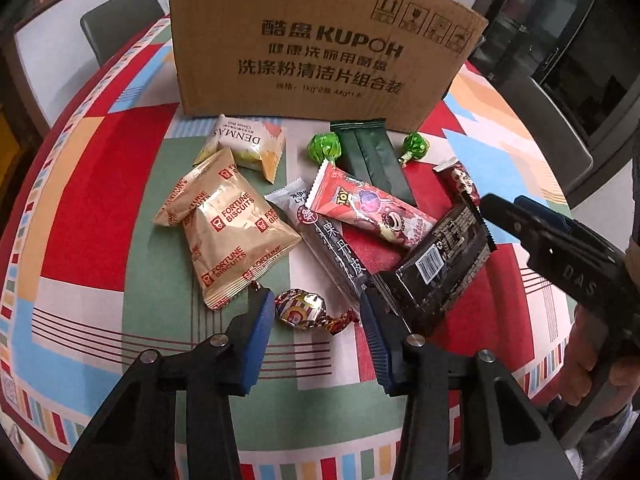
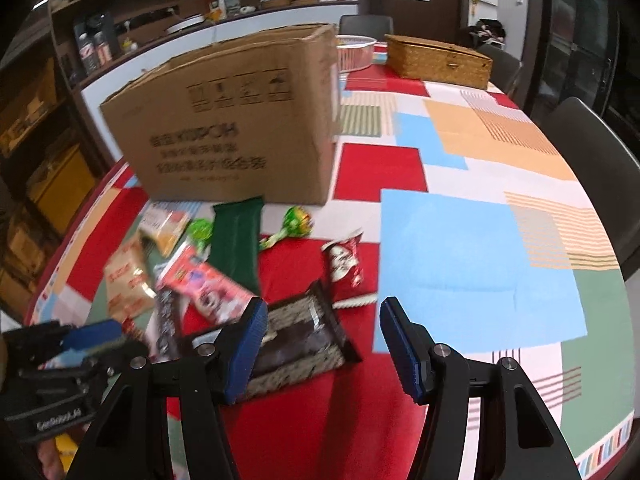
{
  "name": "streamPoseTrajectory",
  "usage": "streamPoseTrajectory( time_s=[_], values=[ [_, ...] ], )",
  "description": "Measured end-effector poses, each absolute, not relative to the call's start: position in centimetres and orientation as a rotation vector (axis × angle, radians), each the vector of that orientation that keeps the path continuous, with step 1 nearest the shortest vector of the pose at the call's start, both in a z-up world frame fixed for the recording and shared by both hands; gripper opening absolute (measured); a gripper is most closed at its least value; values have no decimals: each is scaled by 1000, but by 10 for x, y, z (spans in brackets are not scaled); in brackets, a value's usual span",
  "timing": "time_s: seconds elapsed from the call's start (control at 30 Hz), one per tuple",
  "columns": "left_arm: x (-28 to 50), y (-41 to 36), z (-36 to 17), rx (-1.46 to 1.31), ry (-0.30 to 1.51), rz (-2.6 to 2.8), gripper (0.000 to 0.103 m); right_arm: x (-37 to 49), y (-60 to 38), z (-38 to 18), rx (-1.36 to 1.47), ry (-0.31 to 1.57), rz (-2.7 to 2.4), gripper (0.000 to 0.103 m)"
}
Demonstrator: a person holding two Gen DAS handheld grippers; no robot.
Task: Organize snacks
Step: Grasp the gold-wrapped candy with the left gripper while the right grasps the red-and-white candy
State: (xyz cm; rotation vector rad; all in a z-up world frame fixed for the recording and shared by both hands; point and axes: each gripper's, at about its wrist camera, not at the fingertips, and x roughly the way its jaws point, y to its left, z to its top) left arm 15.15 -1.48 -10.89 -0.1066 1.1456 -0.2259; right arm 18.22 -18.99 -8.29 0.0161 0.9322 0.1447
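Snacks lie in a heap in front of a cardboard box (image 1: 320, 40) on the patterned table. My left gripper (image 1: 316, 308) is open, its blue pads on either side of a gold-and-red wrapped candy (image 1: 304, 309) on the cloth. A black snack packet (image 1: 436, 264) lies by its right finger. Two Fortune Biscuits bags (image 1: 236, 236), a Denmas packet (image 1: 248, 144), a red Toy Story bar (image 1: 372, 204), a dark green sachet (image 1: 372, 156) and two green candies (image 1: 322, 146) lie beyond. My right gripper (image 2: 320, 316) is open and empty, above the black packet (image 2: 296, 344).
A woven box (image 2: 438, 60) and a white basket (image 2: 356, 50) stand at the table's far end. Dark chairs (image 2: 596, 152) ring the table. A small red packet (image 2: 344, 264) lies right of the heap. The box (image 2: 236, 120) stands open-topped.
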Motion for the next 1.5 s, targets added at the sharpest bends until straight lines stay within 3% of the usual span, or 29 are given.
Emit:
streamPoseTrajectory(
  time_s=[0.33, 0.43, 0.8, 0.9, 1.37, 1.4, 1.43, 1.5],
  values=[
    [159, -24, -112, -68, 1148, -202, 39, 211, -199, -98, 55, 942, 137, 59],
    [157, -23, -111, -53, 1150, -172, 39, 219, -200, -102, 55, 951, 132, 52],
    [160, -22, -114, -45, 1158, -156, 35, 229, -198, -117, 37, 982, 127, 46],
    [162, -23, -116, -46, 1168, -162, 27, 231, -198, -118, 36, 988, 124, 40],
    [159, -17, -113, -75, 1148, -190, 26, 228, -193, -113, -13, 954, 115, 26],
    [158, -16, -111, -75, 1138, -192, 26, 225, -192, -108, -21, 937, 116, 22],
    [157, -16, -110, -74, 1130, -193, 26, 222, -191, -104, -29, 923, 115, 10],
    [154, -15, -107, -74, 1118, -198, 26, 217, -189, -97, -40, 898, 123, 10]
  ],
)
